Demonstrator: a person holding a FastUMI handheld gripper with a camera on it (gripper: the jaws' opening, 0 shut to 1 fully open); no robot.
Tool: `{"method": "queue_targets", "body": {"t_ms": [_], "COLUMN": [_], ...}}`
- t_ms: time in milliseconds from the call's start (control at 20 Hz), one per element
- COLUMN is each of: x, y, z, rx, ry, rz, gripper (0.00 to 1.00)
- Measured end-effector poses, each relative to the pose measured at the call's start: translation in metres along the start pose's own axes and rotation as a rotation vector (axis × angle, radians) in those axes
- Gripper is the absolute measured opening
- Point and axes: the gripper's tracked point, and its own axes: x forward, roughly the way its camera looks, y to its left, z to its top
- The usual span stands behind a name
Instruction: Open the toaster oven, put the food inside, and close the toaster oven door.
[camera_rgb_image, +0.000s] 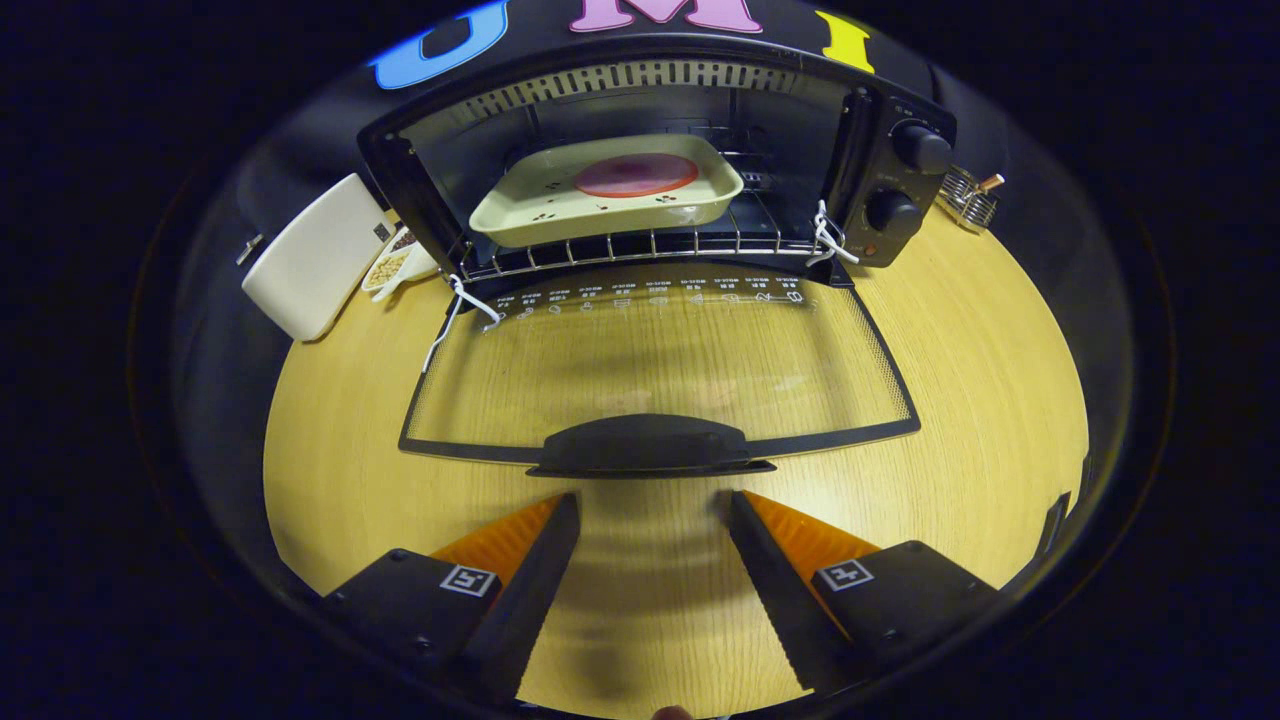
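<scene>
Both fingers of the hand-held gripper spread wide, empty, just short of door handle.

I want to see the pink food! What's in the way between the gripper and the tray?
In the gripper view, the open gripper faces the door handle, then the lowered glass door and rack, before the tray.

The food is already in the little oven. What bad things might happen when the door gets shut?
1. The tray sits near the front of the rack; if it sticks out, the rising door might bump it.
2. The open gripper is just short of the door handle; a loose grab could let the glass door slip and drop back.
3. White cords hang by the hinges and might get pinched.
</scene>
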Motion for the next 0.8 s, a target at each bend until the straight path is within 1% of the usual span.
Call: {"method": "queue_targets", "body": {"t_ms": [200, 300, 400, 650, 800], "x": [-0.001, -0.009, -0.02, -0.048, -0.066], "y": [-0.002, 0.0, 0.0, 0.002, 0.001], "z": [0.003, 0.007, 0.01, 0.027, 0.045], "rx": [-0.029, -0.009, -0.015, 0.006, -0.012], "ry": [-0.004, -0.036, -0.065, -0.17, -0.253], "rz": [-0.006, 0.004, 0.018, 0.045, 0.047], "gripper": [0.99, 1.0, 1.0, 0.99, 0.99]}}
